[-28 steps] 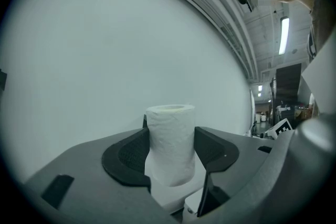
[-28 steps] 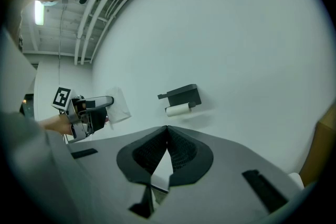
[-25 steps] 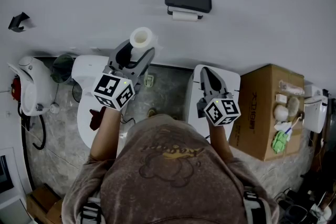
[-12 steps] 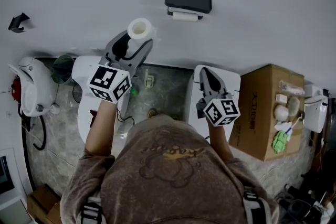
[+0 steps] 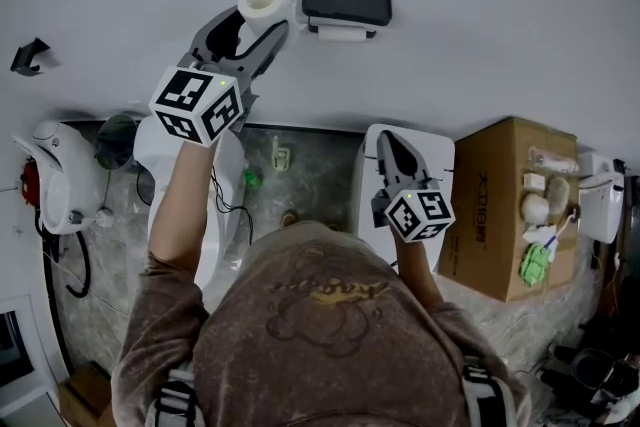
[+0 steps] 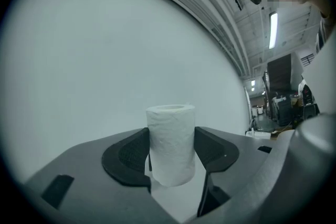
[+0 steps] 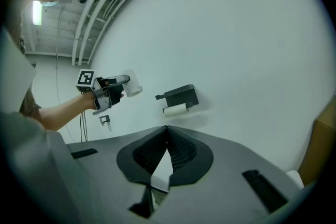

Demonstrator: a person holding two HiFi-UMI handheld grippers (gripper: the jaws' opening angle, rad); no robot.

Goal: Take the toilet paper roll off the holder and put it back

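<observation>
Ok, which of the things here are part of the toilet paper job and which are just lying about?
Part of the job: toilet paper roll, left hand-held gripper clamped on it, black wall holder.
Just lying about: cardboard box, wall hook, idle right hand-held gripper.

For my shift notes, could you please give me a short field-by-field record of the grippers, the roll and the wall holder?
Left gripper: shut on the toilet paper roll, which stands upright between its jaws
Wall holder: black, mounted on the wall; a second roll sits under it
Held roll position: just left of the holder in the head view, not on it
Right gripper: shut, empty, lower than the left one in the head view
</observation>
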